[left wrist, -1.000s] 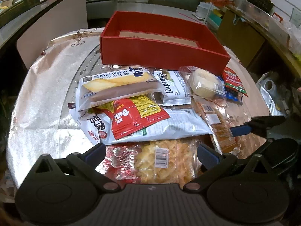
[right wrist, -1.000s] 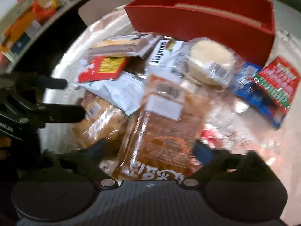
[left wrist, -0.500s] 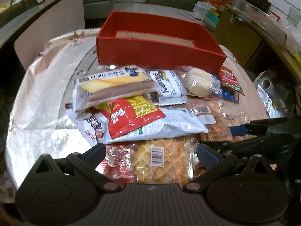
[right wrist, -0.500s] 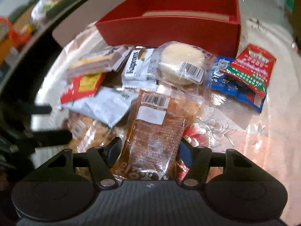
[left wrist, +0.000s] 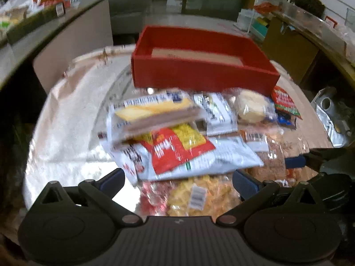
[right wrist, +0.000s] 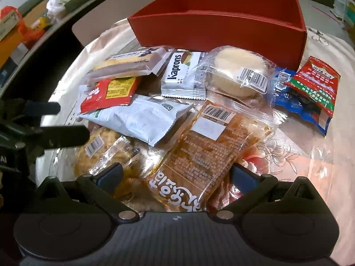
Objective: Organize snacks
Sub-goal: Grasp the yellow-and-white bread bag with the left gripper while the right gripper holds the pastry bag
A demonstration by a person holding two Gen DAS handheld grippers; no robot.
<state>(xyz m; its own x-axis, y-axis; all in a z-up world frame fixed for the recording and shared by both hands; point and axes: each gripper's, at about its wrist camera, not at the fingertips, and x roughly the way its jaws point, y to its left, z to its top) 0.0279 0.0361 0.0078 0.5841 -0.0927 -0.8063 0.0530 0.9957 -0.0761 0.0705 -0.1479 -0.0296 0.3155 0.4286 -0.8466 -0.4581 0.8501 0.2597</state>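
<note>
- Your right gripper [right wrist: 176,177] has just been opening, jaws wide astride the brown Korean-lettered packet [right wrist: 206,148], pads clear of it
- Your left gripper [left wrist: 177,180] is spread, empty, over the pile
- "Kaprons" pack [right wrist: 180,75] lies just before the red box [right wrist: 221,28]

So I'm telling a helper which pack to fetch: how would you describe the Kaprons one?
Find the red box at the back of the table. Just in front of its near wall, among the heaped snacks, lies the Kaprons packet, left of the round bun in clear wrap. It alone is small, white, with bold black lettering.
</note>
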